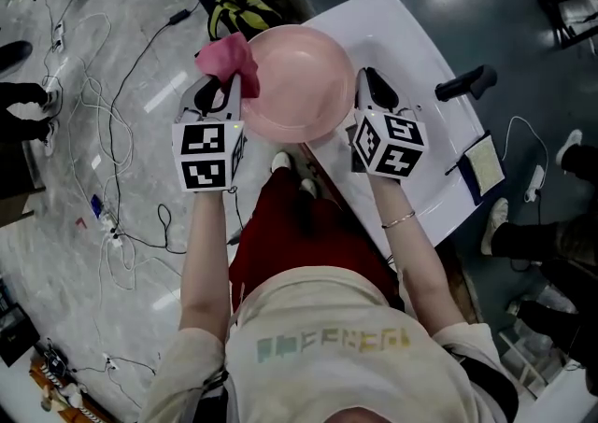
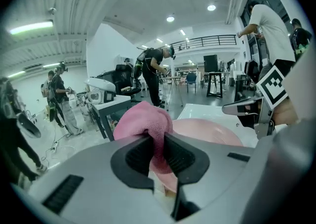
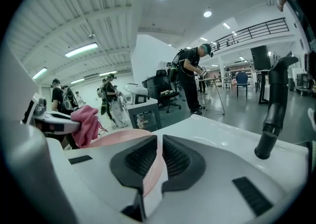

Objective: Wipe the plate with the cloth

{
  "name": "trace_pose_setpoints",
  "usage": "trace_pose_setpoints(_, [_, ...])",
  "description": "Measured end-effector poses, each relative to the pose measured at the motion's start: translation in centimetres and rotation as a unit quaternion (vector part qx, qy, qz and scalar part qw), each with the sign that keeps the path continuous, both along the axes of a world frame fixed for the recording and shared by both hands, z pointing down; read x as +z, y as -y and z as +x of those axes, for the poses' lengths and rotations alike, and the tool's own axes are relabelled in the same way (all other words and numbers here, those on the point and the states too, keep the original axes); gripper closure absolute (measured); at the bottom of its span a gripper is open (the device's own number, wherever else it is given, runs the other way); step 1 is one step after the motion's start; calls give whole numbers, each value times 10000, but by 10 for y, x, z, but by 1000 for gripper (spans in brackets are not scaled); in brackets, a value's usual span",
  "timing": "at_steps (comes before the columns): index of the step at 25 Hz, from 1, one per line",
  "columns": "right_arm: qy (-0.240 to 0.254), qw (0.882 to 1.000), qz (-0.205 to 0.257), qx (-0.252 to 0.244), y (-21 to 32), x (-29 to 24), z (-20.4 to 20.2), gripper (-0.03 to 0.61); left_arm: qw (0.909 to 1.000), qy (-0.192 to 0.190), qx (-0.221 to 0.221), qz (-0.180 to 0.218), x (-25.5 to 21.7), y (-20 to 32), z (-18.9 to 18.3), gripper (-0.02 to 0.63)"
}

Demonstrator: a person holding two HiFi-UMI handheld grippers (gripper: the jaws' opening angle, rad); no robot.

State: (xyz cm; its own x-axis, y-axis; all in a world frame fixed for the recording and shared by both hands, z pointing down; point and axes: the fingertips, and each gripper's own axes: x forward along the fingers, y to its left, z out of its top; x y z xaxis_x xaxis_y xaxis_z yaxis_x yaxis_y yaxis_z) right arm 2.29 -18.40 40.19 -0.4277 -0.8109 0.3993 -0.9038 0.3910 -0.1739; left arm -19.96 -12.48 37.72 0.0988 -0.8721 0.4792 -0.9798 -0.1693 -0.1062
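Over the left edge of the white desk [image 1: 411,43], I am holding the pink plate [image 1: 297,85] by its right rim. My right tongs [image 1: 367,87] are clamped on that rim, with the edge running between the two pads. My left tongs [image 1: 227,87] are clenched on a fold of the bunched pink cloth [image 1: 227,55], and most of the wad is sticking out past the tips. The cloth is sitting at the plate's left rim, but I am not able to tell whether it is pressing on the surface or only just beside it. The plate is looking lifted rather than laid flat, though I cannot tell if any part is resting on the desk.

I am judging this as the very start of the wipe. To do it well, I am planning to bring the wad down into the hollow and draw it in overlapping arcs from the left rim toward the middle. I am intending only light pressure, since the plate is pinched at one spot on the far side and a hard push would lever it in that grip. The cloth is held by a narrow fold, so a rough drag could be pulling it free. The black handled tool [image 1: 465,83] is lying well apart and should not be getting in the way.
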Motion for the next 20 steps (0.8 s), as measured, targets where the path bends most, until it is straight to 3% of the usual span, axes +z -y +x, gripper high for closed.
trace_pose_setpoints(7, [519,9966,557,-312,-22,-50,-2,522,9991,-91,-97,402,-26,-16,7,548])
trace_pose_setpoints(20, [646,9850,1294,-937,-75,-109,-3,541,9942,-394,-102,991,-76,-56,26,548])
